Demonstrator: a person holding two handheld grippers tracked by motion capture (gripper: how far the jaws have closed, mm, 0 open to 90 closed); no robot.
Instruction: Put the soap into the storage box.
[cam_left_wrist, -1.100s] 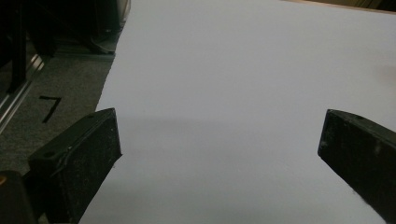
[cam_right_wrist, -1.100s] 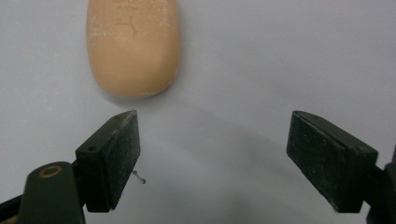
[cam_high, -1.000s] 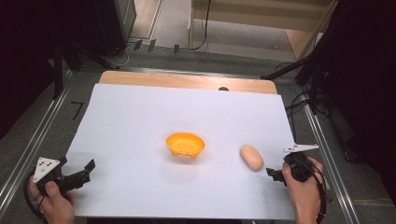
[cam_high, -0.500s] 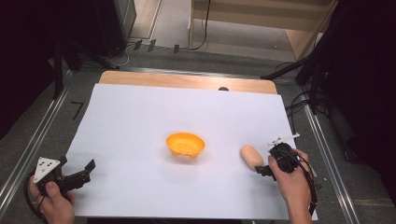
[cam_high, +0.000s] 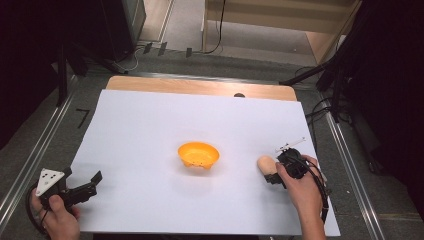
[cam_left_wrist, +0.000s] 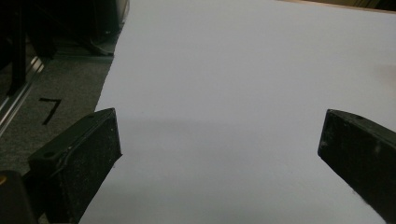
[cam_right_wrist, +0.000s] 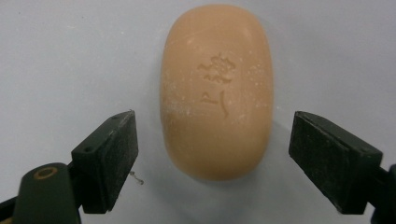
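Straddling the soap (cam_right_wrist: 215, 91) with my right gripper (cam_right_wrist: 212, 156) is the step in hand: the jaws stand apart, one on each side of the bar's near end, with a gap of white sheet visible between each pad and the bar, so nothing is clamped. In the high view the soap (cam_high: 265, 163) lies flat on the sheet (cam_high: 150, 130), right of the orange bowl (cam_high: 198, 154) and well apart from it, with my right gripper (cam_high: 274, 176) at its near side. By my judgement, the next move calls for easing forward until the pads flank the bar's middle, then closing across its short width; a grip at the rounded end may let it slip out. My left gripper (cam_high: 89, 184) rests at the sheet's near left corner, jaws wide apart over bare sheet (cam_left_wrist: 233, 93). Open room lies on all sides of the bowl, and the sheet's right edge runs near the soap.
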